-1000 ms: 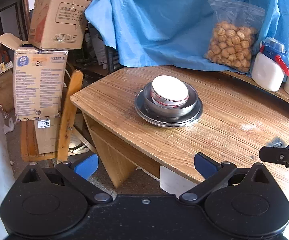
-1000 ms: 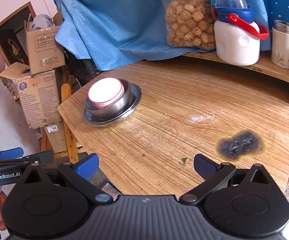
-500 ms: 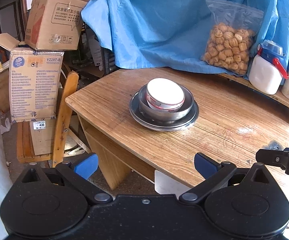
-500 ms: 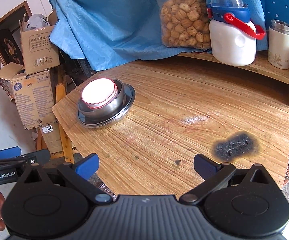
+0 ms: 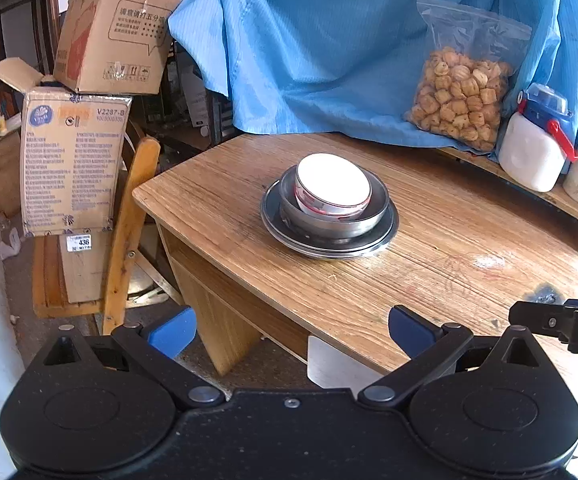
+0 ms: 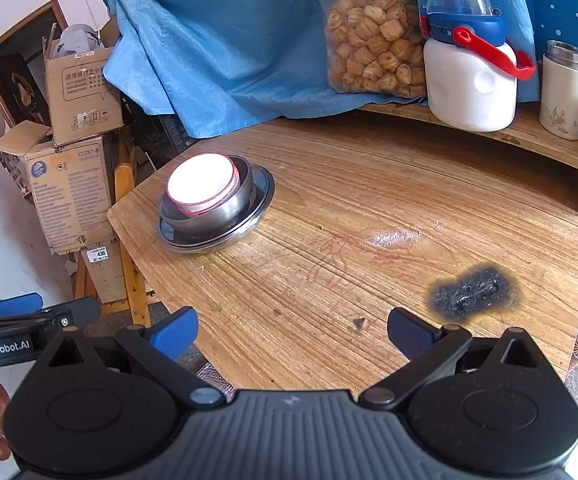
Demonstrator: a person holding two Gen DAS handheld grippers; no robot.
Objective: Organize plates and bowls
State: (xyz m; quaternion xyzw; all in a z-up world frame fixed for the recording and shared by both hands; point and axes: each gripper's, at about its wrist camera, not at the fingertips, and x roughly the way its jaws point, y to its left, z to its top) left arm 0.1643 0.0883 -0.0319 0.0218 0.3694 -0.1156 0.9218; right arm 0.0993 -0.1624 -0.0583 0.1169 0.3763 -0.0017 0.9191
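left gripper (image 5: 289,326) wide open, empty | right gripper (image 6: 291,326) same | risk: I snag white bowl (image 5: 333,191), steel bowl (image 5: 335,220) slides off plates (image 5: 329,242)

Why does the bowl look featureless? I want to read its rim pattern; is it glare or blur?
Right wrist view: glare, the white bowl is blown out by sunlight. Left wrist view: better exposed, the bowl's red band visible, sharp enough.

"GenRobot.AI" on left gripper (image 6: 35,320); "V2287-B", "436" on cardboard box (image 5: 73,168).
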